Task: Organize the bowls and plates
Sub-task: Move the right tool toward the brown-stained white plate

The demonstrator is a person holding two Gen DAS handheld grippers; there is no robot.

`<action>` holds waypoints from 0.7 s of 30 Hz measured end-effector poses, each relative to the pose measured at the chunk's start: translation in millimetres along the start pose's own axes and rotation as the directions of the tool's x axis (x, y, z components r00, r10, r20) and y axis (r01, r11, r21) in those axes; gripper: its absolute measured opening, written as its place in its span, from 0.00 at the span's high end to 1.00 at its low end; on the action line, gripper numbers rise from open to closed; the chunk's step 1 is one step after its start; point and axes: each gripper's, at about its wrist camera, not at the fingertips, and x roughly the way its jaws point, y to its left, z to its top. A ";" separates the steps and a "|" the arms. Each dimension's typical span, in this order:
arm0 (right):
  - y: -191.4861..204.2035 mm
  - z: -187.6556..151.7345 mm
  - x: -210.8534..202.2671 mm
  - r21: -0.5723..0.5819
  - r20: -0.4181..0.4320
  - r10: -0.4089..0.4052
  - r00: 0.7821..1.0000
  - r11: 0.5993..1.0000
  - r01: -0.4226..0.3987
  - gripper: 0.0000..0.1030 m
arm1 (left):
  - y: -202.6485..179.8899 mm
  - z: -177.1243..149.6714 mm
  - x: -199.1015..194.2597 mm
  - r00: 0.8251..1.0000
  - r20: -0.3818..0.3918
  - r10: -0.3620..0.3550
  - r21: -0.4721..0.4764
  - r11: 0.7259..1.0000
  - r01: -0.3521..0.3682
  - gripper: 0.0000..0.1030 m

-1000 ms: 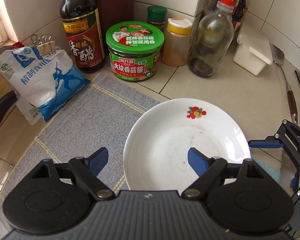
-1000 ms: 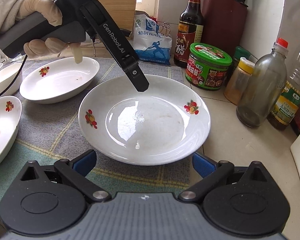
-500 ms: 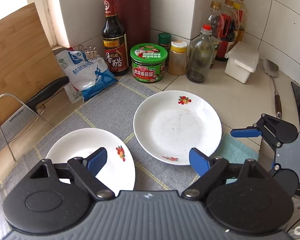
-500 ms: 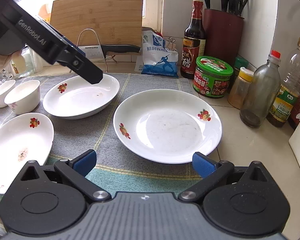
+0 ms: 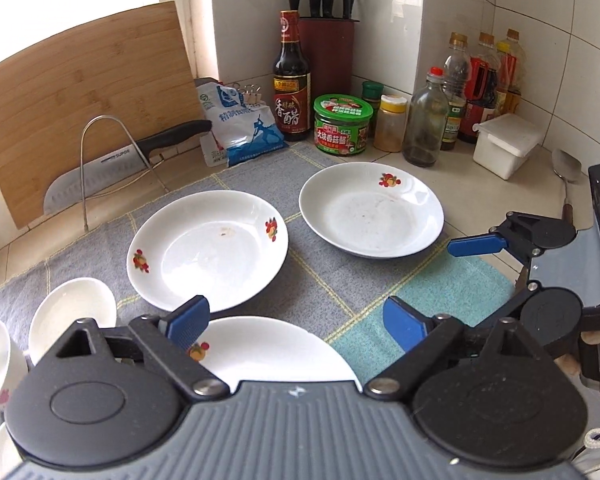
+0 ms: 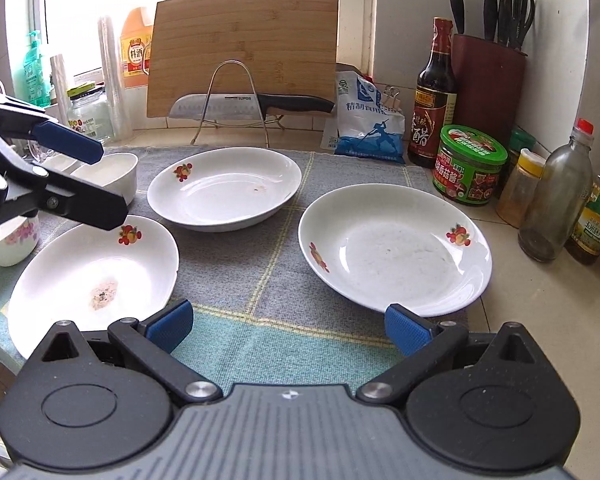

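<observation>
Three white plates with fruit motifs lie on a grey and teal mat (image 6: pixel 240 256): one at the right (image 6: pixel 396 248), one at the back middle (image 6: pixel 224 192), and a stained one at the near left (image 6: pixel 92 276). Small white bowls (image 6: pixel 112 172) stand at the far left. My left gripper (image 5: pixel 296 324) hovers over the near-left plate (image 5: pixel 276 352); its jaws are opening and nothing is between them. My right gripper (image 6: pixel 288 328) is open and empty above the mat's front edge, just short of the right plate.
A bamboo cutting board (image 6: pixel 244 48) and a knife on a wire rack (image 6: pixel 252 104) stand at the back. A salt bag (image 6: pixel 364 124), a vinegar bottle (image 6: pixel 436 92), a green-lidded jar (image 6: pixel 468 164), several bottles and a knife block (image 6: pixel 488 80) crowd the right corner.
My left gripper has pulled back and to the left, away from the right plate, and now hangs over the near-left plate with wider jaws. The right gripper has backed off a little.
</observation>
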 end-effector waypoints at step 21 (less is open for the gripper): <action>44.4 7.2 13.2 0.015 -0.061 0.102 0.993 0.995 -0.101 0.00 | 37.3 -97.9 -43.6 0.995 -0.079 0.063 -0.115 0.991 -0.072 0.09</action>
